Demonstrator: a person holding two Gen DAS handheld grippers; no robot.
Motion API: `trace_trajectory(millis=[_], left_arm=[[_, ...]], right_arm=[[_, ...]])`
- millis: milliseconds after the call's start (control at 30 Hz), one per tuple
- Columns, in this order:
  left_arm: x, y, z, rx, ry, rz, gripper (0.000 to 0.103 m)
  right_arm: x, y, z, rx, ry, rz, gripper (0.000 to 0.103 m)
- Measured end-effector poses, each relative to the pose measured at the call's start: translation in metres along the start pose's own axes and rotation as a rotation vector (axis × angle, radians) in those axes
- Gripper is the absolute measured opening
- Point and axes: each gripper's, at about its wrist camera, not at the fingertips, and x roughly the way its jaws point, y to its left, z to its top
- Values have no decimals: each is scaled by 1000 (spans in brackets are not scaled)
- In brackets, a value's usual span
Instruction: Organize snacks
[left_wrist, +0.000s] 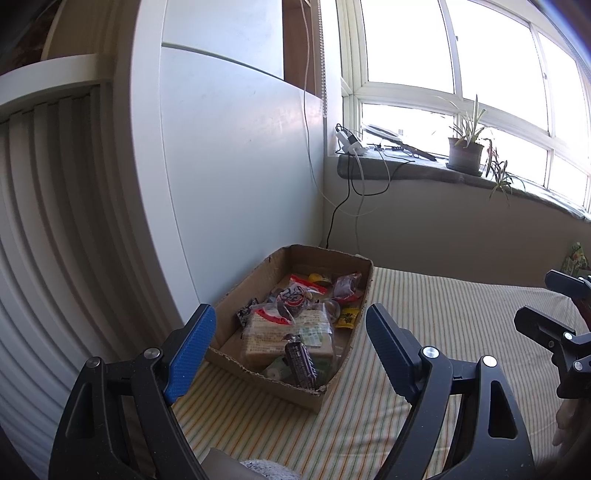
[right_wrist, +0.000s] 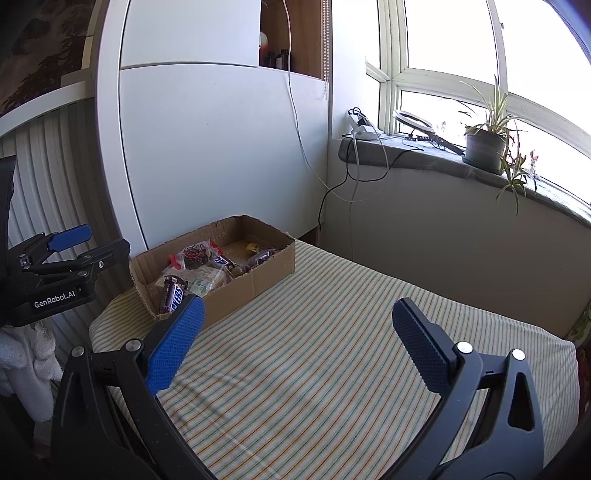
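Note:
A shallow cardboard box (left_wrist: 255, 373) sits on a striped cloth surface (left_wrist: 424, 317) against a white cabinet. It holds several wrapped snacks: a Snickers bar (left_wrist: 301, 360) leaning at the near corner, a large pale packet (left_wrist: 284, 338) and a yellow sweet (left_wrist: 349, 317). The box also shows in the right wrist view (right_wrist: 255, 284), with the Snickers bar (right_wrist: 173, 293). My left gripper (left_wrist: 291, 352) is open and empty, just short of the box's near end. My right gripper (right_wrist: 295, 343) is open and empty above bare cloth, right of the box.
A white cabinet (left_wrist: 236, 158) stands behind the box. A window sill (right_wrist: 424, 151) at the back carries a potted plant (right_wrist: 484, 146), a ring light and hanging cables. A white towel (right_wrist: 26, 365) hangs at the far left. A patterned packet (left_wrist: 574, 258) lies at the cloth's far right.

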Motion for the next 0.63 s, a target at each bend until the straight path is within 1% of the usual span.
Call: trace_trajectory(millis=[633], left_arm=[[2,-4,-4,14,8,-7,83]], right_arm=[[3,-6,-5,21,11,-10,103]])
